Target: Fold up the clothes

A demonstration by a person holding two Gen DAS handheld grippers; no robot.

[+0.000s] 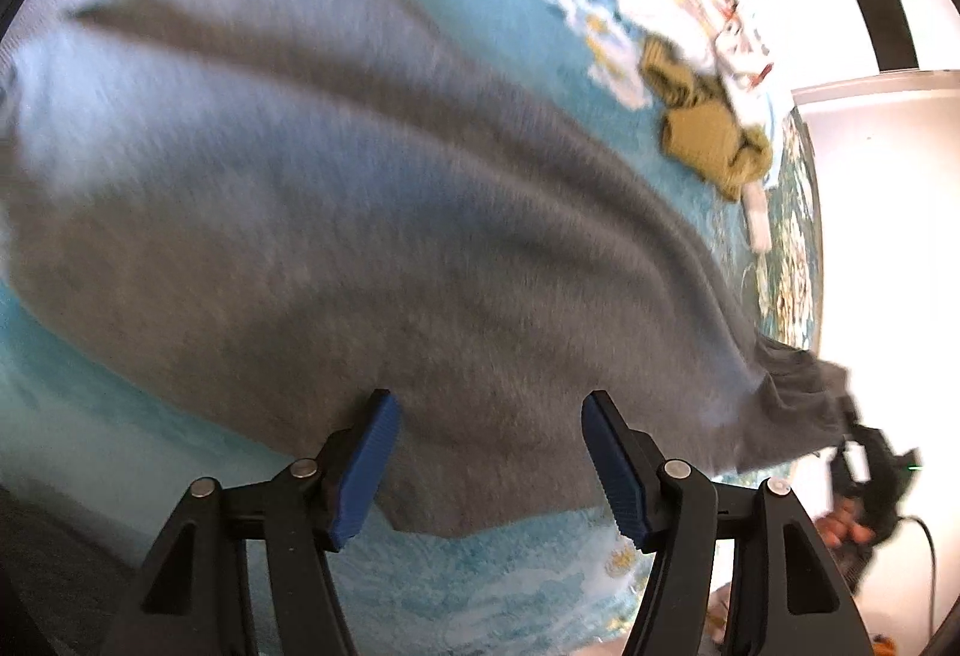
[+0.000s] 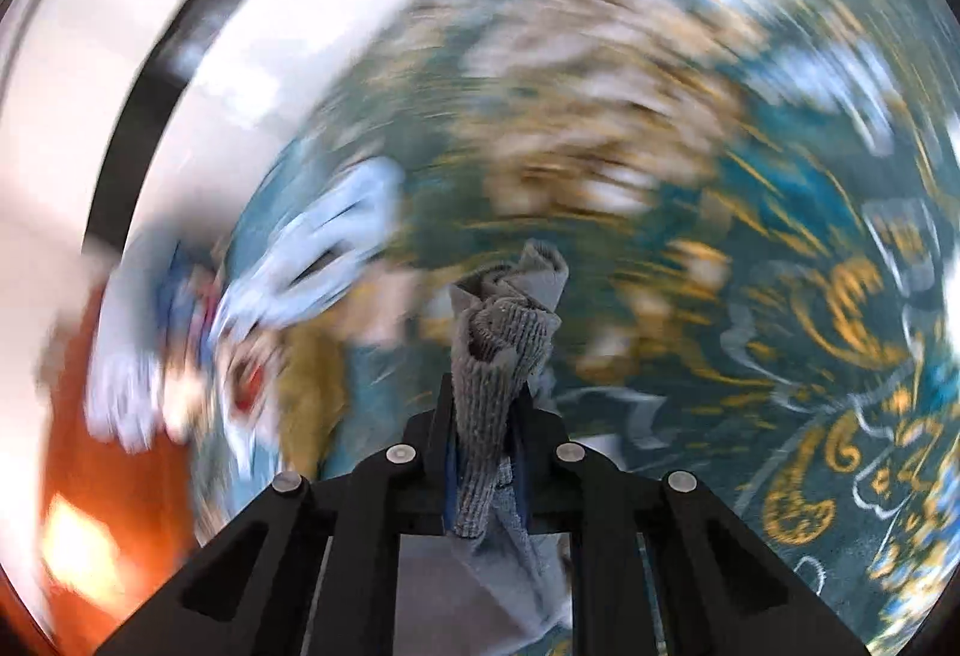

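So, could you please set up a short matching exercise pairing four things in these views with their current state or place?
Things:
1. left gripper
2. right gripper
3. grey sweater
4. olive garment

States:
A. crumpled on the rug, beside white clothes
B. shut on a bunched ribbed edge
C. open, fingers either side of a hem
D. spread wide over the teal rug, one corner lifted

Pairs: 1-C, 2-B, 3-D, 4-A
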